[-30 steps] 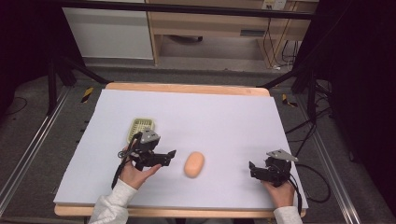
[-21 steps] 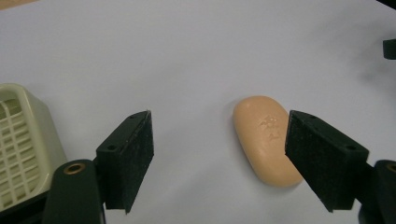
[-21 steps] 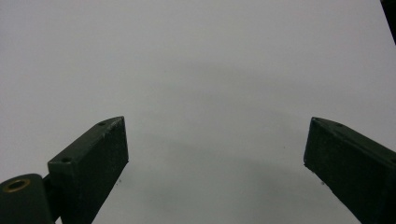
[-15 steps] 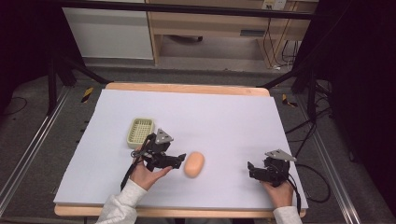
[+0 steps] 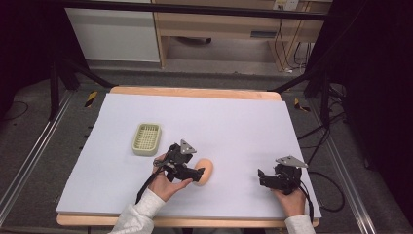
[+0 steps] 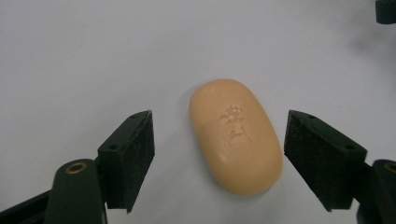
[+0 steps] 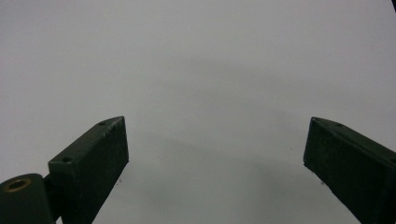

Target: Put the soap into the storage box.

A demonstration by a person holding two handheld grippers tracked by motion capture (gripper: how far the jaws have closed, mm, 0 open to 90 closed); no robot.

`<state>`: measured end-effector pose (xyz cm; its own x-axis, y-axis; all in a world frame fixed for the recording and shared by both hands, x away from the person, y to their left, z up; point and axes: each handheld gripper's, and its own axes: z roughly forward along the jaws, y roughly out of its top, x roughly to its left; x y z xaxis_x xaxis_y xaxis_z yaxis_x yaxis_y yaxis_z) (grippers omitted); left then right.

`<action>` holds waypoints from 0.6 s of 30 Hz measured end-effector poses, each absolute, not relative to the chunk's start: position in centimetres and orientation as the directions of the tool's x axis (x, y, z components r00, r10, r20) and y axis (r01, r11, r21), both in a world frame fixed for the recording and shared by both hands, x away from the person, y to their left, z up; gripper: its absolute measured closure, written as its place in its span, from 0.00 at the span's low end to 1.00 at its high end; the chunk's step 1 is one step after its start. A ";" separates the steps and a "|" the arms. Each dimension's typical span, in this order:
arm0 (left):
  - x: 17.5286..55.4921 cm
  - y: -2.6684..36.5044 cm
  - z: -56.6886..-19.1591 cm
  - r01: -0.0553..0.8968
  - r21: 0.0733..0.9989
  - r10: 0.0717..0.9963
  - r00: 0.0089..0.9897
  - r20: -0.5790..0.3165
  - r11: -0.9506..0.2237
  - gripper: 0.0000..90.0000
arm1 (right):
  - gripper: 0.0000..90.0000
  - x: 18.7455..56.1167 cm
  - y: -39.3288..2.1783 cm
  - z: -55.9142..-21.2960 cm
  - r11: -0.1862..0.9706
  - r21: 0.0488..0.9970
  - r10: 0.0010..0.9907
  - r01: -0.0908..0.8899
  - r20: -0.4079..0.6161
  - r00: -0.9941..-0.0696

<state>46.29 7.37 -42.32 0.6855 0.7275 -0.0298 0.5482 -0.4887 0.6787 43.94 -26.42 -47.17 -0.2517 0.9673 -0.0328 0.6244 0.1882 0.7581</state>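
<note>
**Lining up on the soap**

I am holding the left gripper (image 6: 219, 158) with its jaws spread wide, its black pads (image 6: 133, 154) flanking the peach oval bar of soap (image 6: 235, 140) without touching it. The bar is lying flat on the white table sheet (image 5: 234, 122), near the pale green slotted soap dish (image 5: 146, 138). I am aiming to centre it and close across its narrow width (evenly, lest it skid). An embossed mark is showing, unreadable. The right gripper (image 5: 266, 178) is resting open, well apart.

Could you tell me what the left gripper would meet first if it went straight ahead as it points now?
The left gripper would meet the peach oval soap bar, already lying between its open jaws on the white table.
</note>
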 end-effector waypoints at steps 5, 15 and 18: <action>46.4 6.6 -43.1 0.566 0.659 0.722 0.690 -0.048 -0.496 0.26 | 0.08 44.0 -26.4 -47.2 0.194 0.755 0.967 0.626 -0.039 -0.253; 47.0 4.8 -43.7 0.592 0.628 0.727 0.684 -0.059 -0.505 0.24 | 0.08 44.0 -26.4 -47.2 0.192 0.754 0.967 0.629 -0.035 -0.253; 47.3 4.5 -43.8 0.601 0.613 0.729 0.682 -0.059 -0.513 0.24 | 0.08 44.0 -26.4 -47.3 0.194 0.752 0.967 0.629 -0.038 -0.253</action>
<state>47.28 4.48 -43.77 0.6823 0.7287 -0.0590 0.6011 -0.5132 0.6126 44.00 -26.36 -47.26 -0.2530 0.9667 -0.0381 0.6293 0.1944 0.7525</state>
